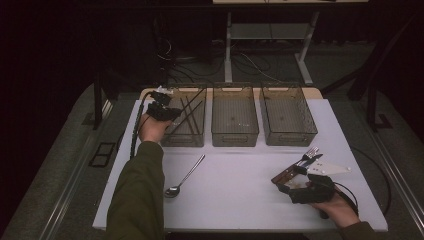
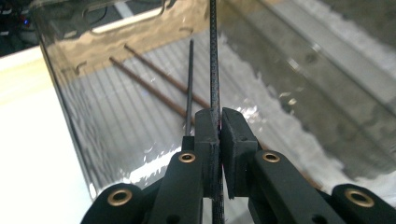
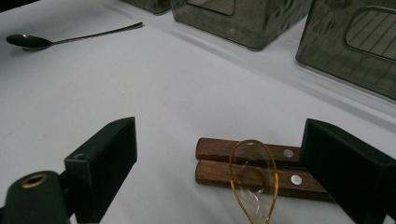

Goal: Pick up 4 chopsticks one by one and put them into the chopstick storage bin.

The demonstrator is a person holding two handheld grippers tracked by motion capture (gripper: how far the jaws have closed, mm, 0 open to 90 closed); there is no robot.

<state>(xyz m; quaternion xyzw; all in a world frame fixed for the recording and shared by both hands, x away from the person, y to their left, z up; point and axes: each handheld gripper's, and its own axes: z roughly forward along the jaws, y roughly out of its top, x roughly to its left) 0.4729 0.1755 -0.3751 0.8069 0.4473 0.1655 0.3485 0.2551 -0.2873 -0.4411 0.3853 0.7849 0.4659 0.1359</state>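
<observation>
Three clear bins (image 1: 235,131) line the upper middle; the left bin (image 1: 196,136) holds chopsticks (image 2: 159,88). The left gripper (image 2: 218,119) pinches a black chopstick (image 2: 214,60) over it. The right gripper (image 3: 219,163) stands spread; no writing reads.

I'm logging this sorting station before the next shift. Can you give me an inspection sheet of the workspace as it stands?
Surface: white table, mostly bare.
Job's things: black chopstick clamped in the left hand-held gripper over the left bin; three more chopsticks lie inside; middle bin and right bin look empty.
Clutter: spoon on the table; wooden-handled cutlery and a clear amber spoon by the right hand-held gripper, its jaws open.
Cables: one trails from each gripper; more on the floor beyond the table.
Surroundings: dark room, a table frame behind.
</observation>
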